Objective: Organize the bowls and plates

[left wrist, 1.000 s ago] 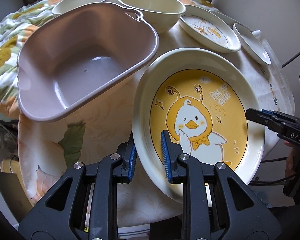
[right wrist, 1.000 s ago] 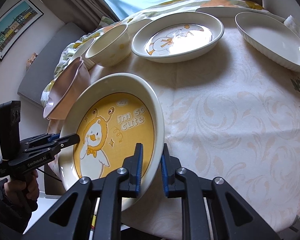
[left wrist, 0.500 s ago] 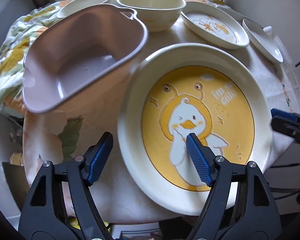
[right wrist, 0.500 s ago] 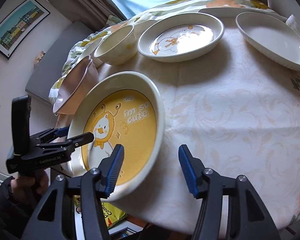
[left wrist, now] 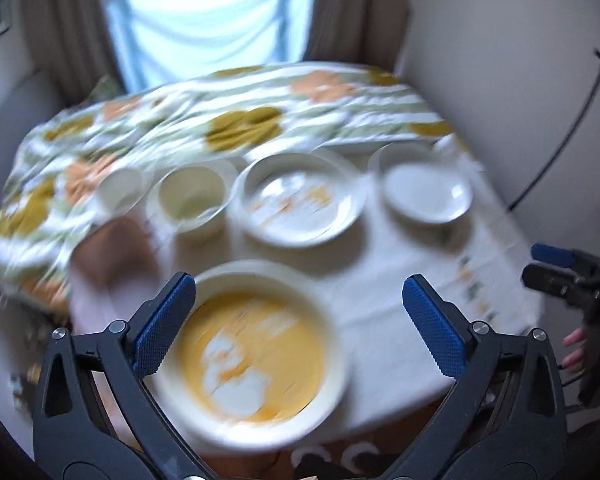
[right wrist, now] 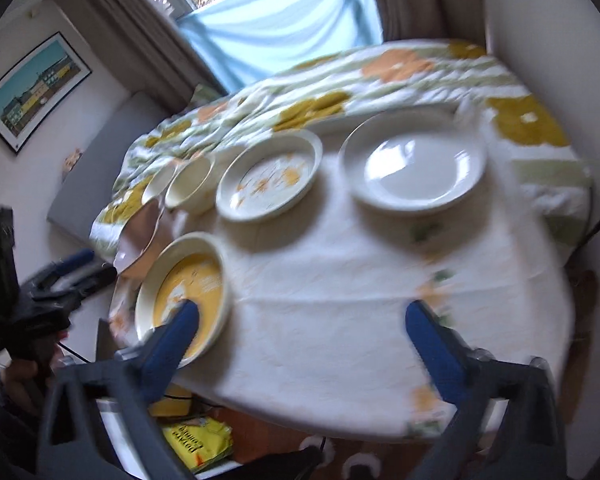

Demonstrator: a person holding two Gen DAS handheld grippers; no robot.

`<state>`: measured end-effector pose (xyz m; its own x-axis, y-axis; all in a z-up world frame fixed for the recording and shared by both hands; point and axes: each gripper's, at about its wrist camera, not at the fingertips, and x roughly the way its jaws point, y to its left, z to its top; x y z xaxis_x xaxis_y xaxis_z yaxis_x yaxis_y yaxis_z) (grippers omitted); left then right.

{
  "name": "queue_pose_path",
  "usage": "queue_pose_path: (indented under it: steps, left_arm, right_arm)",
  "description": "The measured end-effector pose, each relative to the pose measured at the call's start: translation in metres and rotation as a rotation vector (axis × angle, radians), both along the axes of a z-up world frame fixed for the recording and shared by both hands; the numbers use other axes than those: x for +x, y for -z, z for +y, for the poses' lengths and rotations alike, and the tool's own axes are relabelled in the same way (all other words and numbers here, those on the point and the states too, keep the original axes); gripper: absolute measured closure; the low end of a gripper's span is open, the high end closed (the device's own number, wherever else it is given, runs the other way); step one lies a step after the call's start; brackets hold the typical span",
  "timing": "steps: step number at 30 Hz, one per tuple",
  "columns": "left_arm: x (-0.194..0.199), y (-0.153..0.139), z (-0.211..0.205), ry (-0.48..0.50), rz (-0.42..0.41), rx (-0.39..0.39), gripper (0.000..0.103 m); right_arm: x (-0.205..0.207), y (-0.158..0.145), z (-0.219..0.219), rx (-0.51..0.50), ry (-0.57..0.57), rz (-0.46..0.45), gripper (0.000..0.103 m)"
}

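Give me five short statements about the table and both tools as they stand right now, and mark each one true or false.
1. The left tool is wide open. True.
2. The right tool grips the yellow duck plate. False: it is open and holds nothing.
3. The yellow duck plate lies on the table near its front edge. True.
4. The plain white plate is stacked on the yellow duck plate. False: it sits apart, farther back on the table.
5. A pinkish-brown bowl sits beside the yellow duck plate. True.
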<state>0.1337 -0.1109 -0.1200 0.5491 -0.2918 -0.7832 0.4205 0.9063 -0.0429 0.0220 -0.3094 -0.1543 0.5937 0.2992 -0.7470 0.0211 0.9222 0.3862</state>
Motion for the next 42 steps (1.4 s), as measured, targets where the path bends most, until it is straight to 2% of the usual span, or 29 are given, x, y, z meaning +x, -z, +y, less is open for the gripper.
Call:
queue_pose_path:
  steps: [3,6,11,13,14,16,19,21,22,23,25,27,32,34,35,37,42]
  left_arm:
    - [0.031,-0.004,-0.048,0.104,0.030,-0.019,0.000]
    - [0.069,-0.003,-0.092,0.208,0.071,-0.014,0.000]
    - [0.132,0.005,-0.156,0.375,0.152,0.005,0.000]
    - [0.160,0.018,-0.178,0.438,0.207,0.010,0.000]
    - [0.179,0.030,-0.190,0.467,0.260,0.010,0.000]
    - [0.201,0.053,-0.206,0.495,0.327,0.024,0.003]
    - [0.227,0.088,-0.221,0.530,0.398,0.059,0.024]
    - [0.237,0.111,-0.224,0.546,0.449,0.063,0.044]
    - [0.239,0.122,-0.225,0.552,0.468,0.064,0.048]
    - [0.240,0.130,-0.224,0.558,0.477,0.064,0.052]
    - [0.247,0.144,-0.227,0.572,0.492,0.069,0.059]
    - [0.251,0.151,-0.229,0.586,0.498,0.069,0.064]
    - [0.261,0.161,-0.235,0.608,0.497,0.067,0.077]
    - [0.263,0.164,-0.237,0.618,0.486,0.089,0.083]
    - [0.263,0.166,-0.239,0.622,0.478,0.099,0.085]
    - [0.263,0.167,-0.239,0.627,0.468,0.107,0.086]
    - [0.260,0.166,-0.240,0.643,0.443,0.124,0.086]
  right_arm:
    - [-0.001,-0.009,-0.024,-0.030,0.043,-0.017,0.000]
    - [0.004,-0.014,-0.046,-0.104,0.162,0.035,0.000]
    - [0.024,-0.011,-0.073,-0.062,0.282,0.092,0.000]
    - [0.035,-0.007,-0.077,-0.085,0.323,0.124,0.000]
    - [0.044,-0.001,-0.079,-0.084,0.335,0.150,0.000]
    - [0.060,0.012,-0.088,-0.040,0.367,0.187,0.000]
    - [0.079,0.035,-0.096,0.033,0.412,0.212,0.000]
    - [0.089,0.050,-0.100,0.067,0.439,0.225,0.000]
    - [0.092,0.056,-0.099,0.073,0.454,0.227,0.001]
    - [0.097,0.063,-0.100,0.081,0.468,0.231,0.005]
    - [0.103,0.073,-0.100,0.088,0.487,0.237,0.026]
    - [0.110,0.081,-0.101,0.090,0.501,0.248,0.039]
    - [0.117,0.096,-0.106,0.102,0.565,0.273,0.058]
    - [0.119,0.100,-0.109,0.110,0.584,0.276,0.071]
    - [0.120,0.102,-0.110,0.110,0.588,0.279,0.073]
    - [0.123,0.105,-0.111,0.109,0.594,0.285,0.084]
    - [0.124,0.109,-0.112,0.113,0.613,0.296,0.088]
